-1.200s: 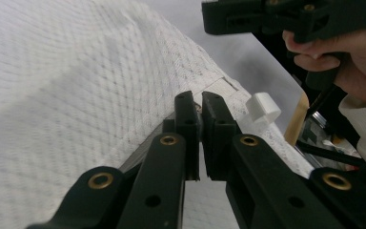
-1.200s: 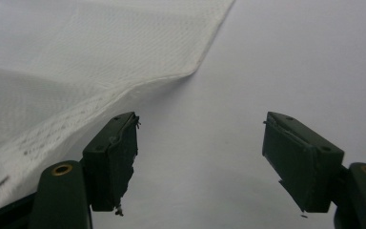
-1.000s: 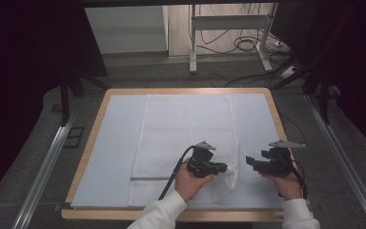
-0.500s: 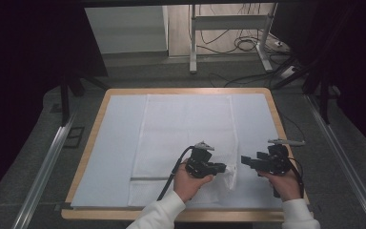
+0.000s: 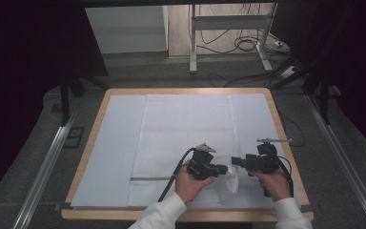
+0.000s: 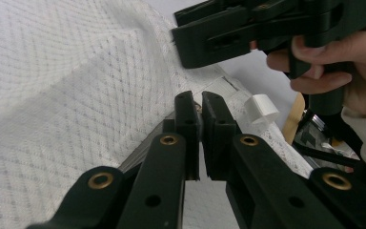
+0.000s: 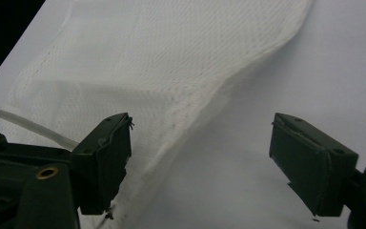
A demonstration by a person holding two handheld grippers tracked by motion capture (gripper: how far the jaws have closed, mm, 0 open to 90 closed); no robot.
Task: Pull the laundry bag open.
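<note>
Your left tongs (image 5: pixel 221 168) clamped on mesh cloth (image 5: pixel 186 129) near-right edge, lifting it; right tongs (image 5: pixel 237 161) apart just beside.

High view: you look forward and down from above your side, far off, surface (image 5: pixel 119 138) mid-frame.
Left gripper view: close along its jaws, low over the mesh cloth (image 6: pixel 66 95).
Right gripper view: close, downward.
Shared: that cloth's lifted edge.
</note>
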